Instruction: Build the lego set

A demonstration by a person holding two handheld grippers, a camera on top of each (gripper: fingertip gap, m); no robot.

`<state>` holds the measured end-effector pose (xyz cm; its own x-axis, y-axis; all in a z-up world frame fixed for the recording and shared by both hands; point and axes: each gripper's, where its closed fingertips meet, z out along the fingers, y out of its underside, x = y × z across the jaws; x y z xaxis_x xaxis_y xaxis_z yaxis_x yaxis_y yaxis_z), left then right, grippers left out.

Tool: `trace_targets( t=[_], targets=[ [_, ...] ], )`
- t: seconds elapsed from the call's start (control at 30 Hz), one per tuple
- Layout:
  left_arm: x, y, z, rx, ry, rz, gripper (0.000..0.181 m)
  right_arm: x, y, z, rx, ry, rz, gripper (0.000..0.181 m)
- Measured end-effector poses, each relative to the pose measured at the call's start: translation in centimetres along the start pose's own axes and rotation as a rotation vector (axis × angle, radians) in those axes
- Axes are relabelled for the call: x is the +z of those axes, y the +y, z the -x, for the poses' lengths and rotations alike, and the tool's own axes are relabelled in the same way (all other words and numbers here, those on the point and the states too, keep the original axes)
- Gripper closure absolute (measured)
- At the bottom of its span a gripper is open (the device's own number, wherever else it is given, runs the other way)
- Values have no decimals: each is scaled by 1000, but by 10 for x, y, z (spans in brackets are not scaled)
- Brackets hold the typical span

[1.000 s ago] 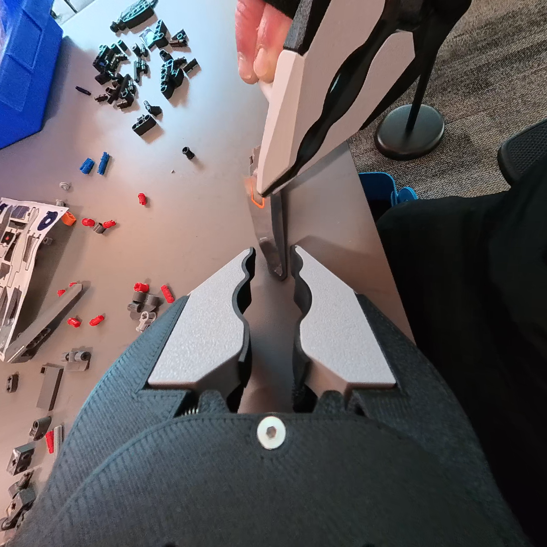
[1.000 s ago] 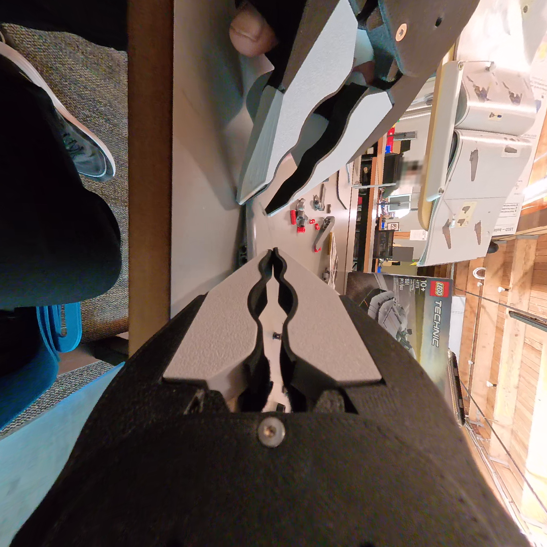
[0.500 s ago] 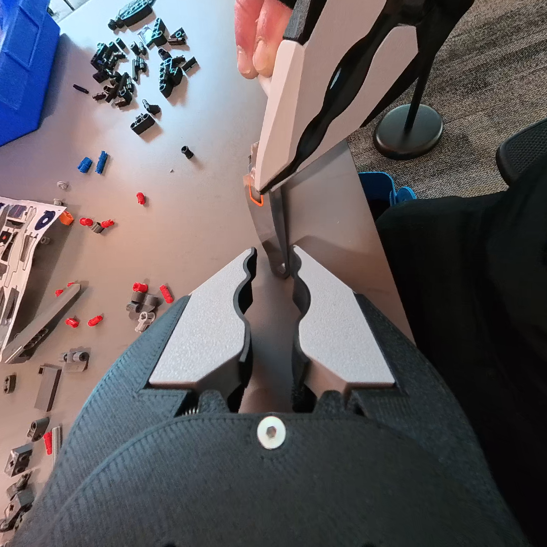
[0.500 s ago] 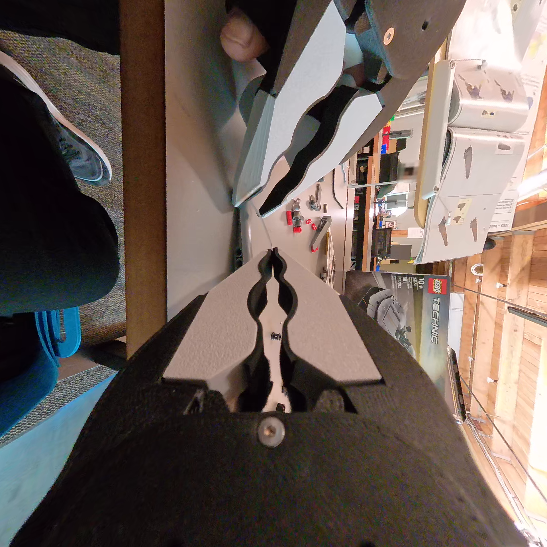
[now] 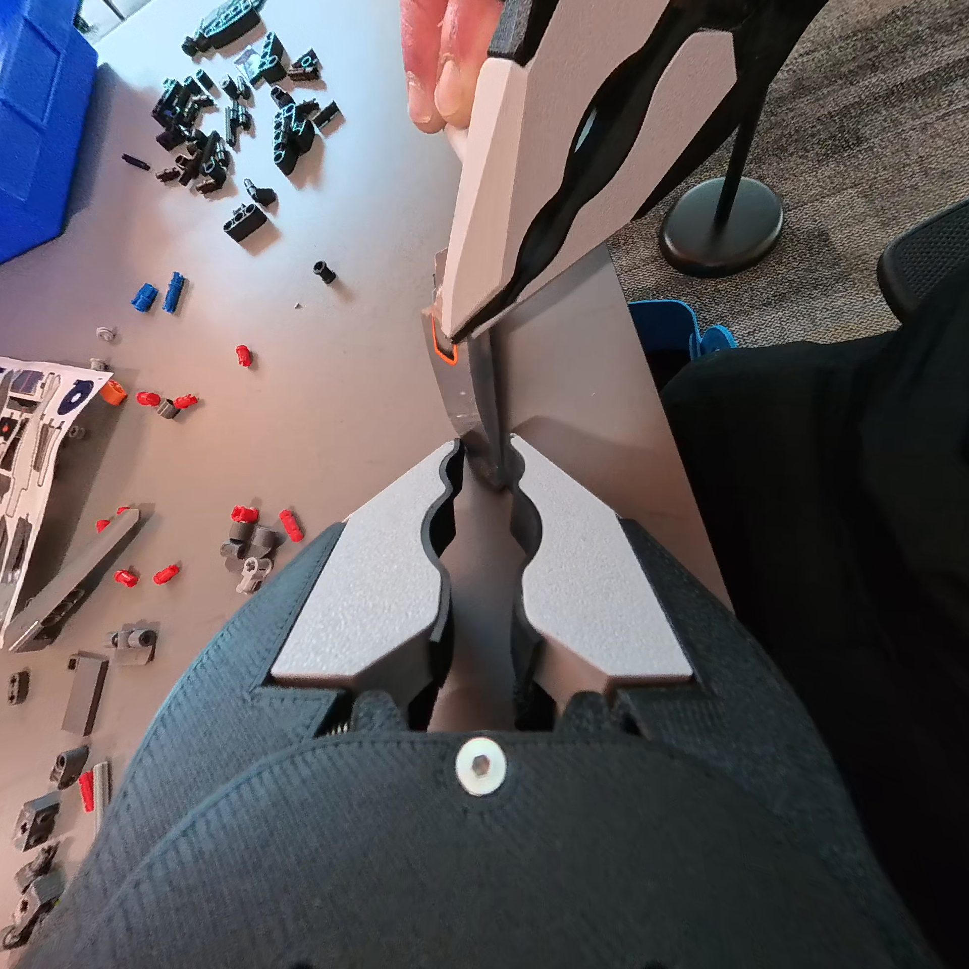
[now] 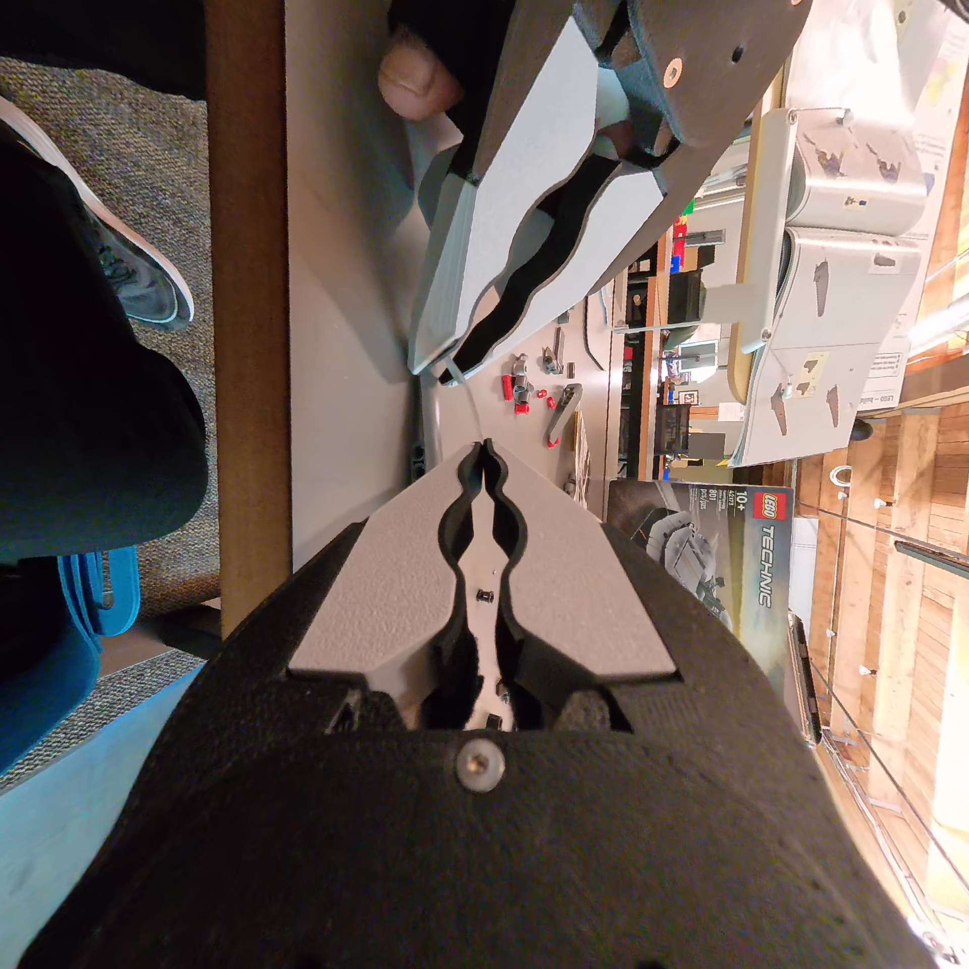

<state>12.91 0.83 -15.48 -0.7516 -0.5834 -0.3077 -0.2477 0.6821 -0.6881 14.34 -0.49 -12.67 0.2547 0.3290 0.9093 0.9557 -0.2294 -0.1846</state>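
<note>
The right gripper point(image 6: 481, 445) is pinched on one end of a curved grey panel point(image 5: 460, 398); the left gripper point(image 5: 485, 461) stands parted around the other end, apparently not yet squeezing. Close it squarely on the tip before the right lets go, keeping the panel level above the table point(image 5: 341, 367). Loose red pins point(image 5: 242, 355) lie well apart.

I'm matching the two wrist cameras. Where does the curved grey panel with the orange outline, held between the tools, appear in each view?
Left wrist view: the curved grey panel runs up the centre, from the left tool to the right tool.
Right wrist view: the panel sits just above centre, seen almost edge-on, beyond that tool's own tips.
Shared landmark: the long grey beam, at lower left in the left view and right of centre in the right view.
</note>
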Motion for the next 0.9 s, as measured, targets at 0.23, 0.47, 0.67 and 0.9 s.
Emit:
trace_targets(
  t=[0.23, 0.47, 0.67, 0.9],
  targets=[
    [0, 0, 0, -6, 2, 0, 169, 0, 0, -1, 5, 8, 1, 181],
    [0, 0, 1, -8, 3, 0, 168, 2, -3, 1, 1, 8, -1, 181],
    [0, 0, 1, -11, 5, 0, 168, 2, 0, 2, 1, 13, 7, 181],
    [0, 0, 1, -11, 5, 0, 168, 2, 1, 5, -6, 9, 5, 181]
  ],
)
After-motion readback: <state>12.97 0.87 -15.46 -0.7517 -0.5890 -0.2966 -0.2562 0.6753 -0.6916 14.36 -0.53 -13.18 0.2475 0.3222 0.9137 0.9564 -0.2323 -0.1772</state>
